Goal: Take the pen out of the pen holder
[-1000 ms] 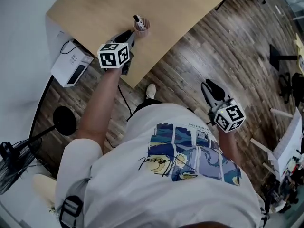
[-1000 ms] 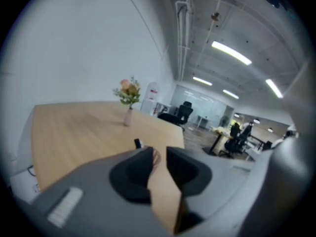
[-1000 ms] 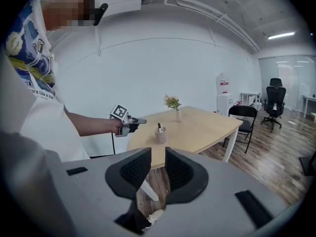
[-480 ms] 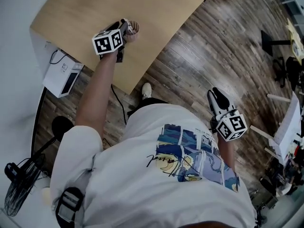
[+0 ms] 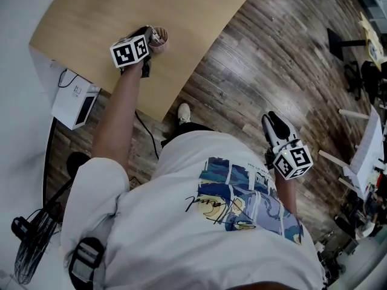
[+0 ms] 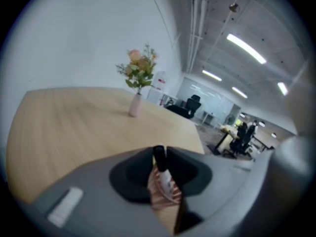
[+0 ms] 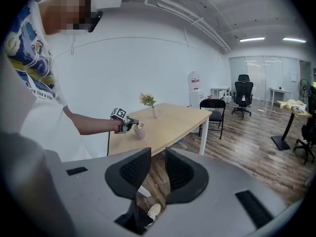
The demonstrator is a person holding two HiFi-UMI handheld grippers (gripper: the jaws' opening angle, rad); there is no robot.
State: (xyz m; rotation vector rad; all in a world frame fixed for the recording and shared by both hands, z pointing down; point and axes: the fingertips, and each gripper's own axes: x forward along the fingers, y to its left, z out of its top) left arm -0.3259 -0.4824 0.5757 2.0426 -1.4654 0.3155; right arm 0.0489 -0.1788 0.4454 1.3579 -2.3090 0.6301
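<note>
Since a second ago the left gripper [image 5: 149, 37] has gone forward across the desk [image 5: 91, 14] and reached the pen holder [image 5: 161, 38], which it then stood short of; the right gripper [image 5: 272, 121] has hardly shifted.

Head view: the left gripper sits toward 11 o'clock, its tips at the holder near the desk's near edge, and its marker cube lies at the holder's 8 o'clock. The right gripper hangs at about 3 o'clock over the wooden floor [image 5: 260, 53], well apart from the desk, beside the person's white shirt [image 5: 199, 222].

Left gripper view: the jaws are closing on the pen [image 6: 164, 174]. Its black cap fills the narrow gap between them, and its white barrel runs down toward 6 o'clock into the pinkish holder, so the pen is still in the holder. A vase of flowers [image 6: 134, 104] stands farther up the desk at 11 o'clock.

Right gripper view: the jaws stand a little apart with nothing between them; only floor and a shoe [image 7: 153, 211] show through the gap. At 10 o'clock, far off, the outstretched arm keeps the left gripper against the holder on the desk, and a black chair [image 7: 213, 107] stands at the desk's 3 o'clock end.
</note>
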